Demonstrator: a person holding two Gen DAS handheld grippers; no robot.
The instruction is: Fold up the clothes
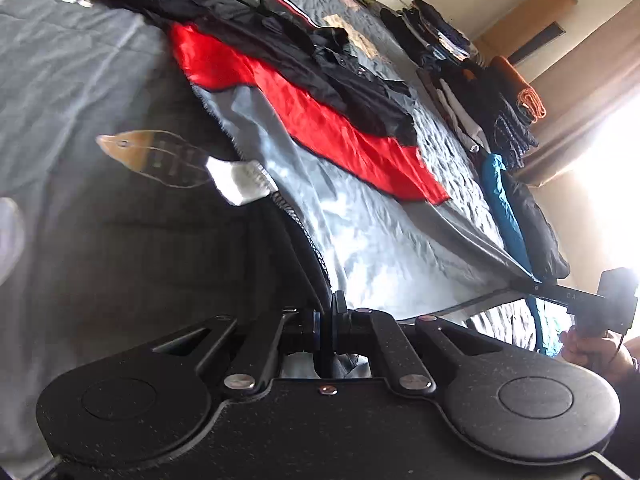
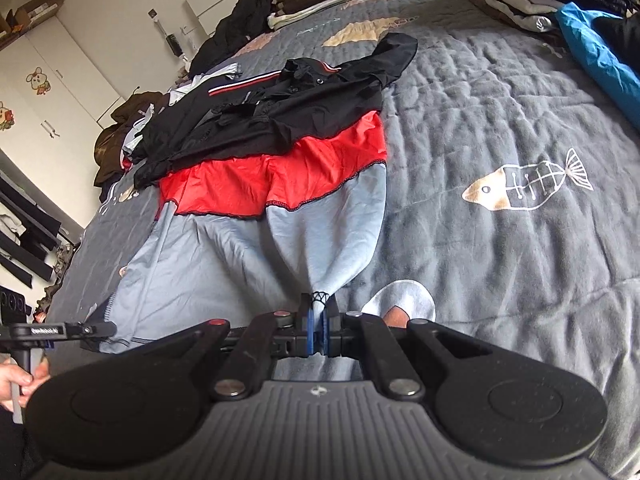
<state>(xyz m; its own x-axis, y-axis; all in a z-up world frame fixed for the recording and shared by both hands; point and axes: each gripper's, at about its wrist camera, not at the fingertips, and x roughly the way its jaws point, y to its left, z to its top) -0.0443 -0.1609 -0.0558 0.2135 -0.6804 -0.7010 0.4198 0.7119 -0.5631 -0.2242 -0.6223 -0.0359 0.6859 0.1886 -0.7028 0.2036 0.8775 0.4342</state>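
Note:
A jacket lies spread on the bed, black at the far end [image 2: 280, 120], red across the middle [image 2: 256, 184] and light grey near me [image 2: 224, 264]. My right gripper [image 2: 319, 314] is shut on the grey hem, and the fabric bunches up between its blue pads. In the left wrist view the same jacket [image 1: 360, 216] runs diagonally. My left gripper [image 1: 329, 314] is shut on its dark stitched hem edge. Each gripper shows in the other's view: the left one [image 2: 96, 330] at the lower left, the right one [image 1: 552, 290] at the right, each held by a hand.
The bed carries a grey quilt [image 2: 500, 128] printed with fish. Stacks of folded clothes [image 1: 472, 92] and a blue garment [image 2: 596, 52] line its far side. More dark clothes [image 2: 244, 16] are heaped near the white cupboards [image 2: 52, 80]. A bright window [image 1: 612, 152] glares at the right.

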